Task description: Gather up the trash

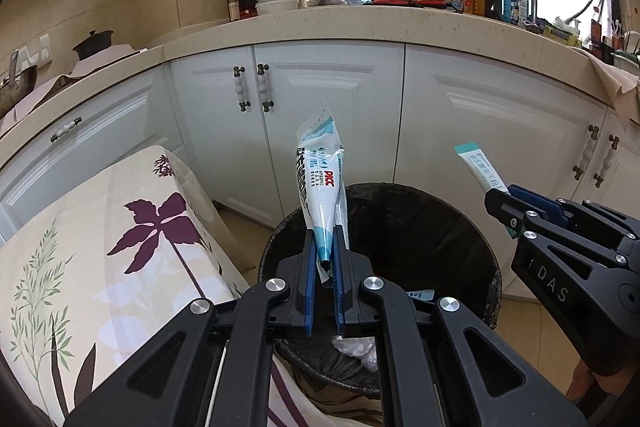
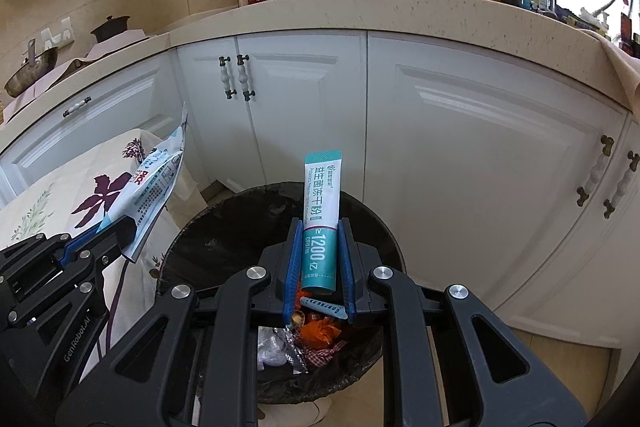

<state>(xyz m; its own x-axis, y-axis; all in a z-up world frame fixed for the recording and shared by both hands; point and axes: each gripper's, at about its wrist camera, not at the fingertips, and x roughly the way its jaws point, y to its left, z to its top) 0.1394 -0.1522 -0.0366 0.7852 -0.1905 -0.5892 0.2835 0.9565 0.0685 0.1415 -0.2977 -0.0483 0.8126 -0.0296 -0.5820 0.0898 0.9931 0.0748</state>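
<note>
My left gripper (image 1: 325,245) is shut on a white and teal plastic wrapper (image 1: 320,179) that stands up over the near left rim of the black-lined trash bin (image 1: 460,227). My right gripper (image 2: 320,227) is shut on a teal and white sachet (image 2: 322,211), held upright above the bin's opening (image 2: 224,223). Each gripper shows in the other view: the right one with its sachet (image 1: 480,167) at right, the left one with its wrapper (image 2: 154,187) at left. Trash lies in the bin (image 2: 320,331), including orange and silver scraps.
White cabinet doors (image 2: 460,147) stand close behind the bin under a beige countertop (image 1: 360,23) crowded with bottles and bowls. A floral-patterned cloth surface (image 1: 100,247) sits left of the bin. Tiled floor (image 2: 560,347) shows at lower right.
</note>
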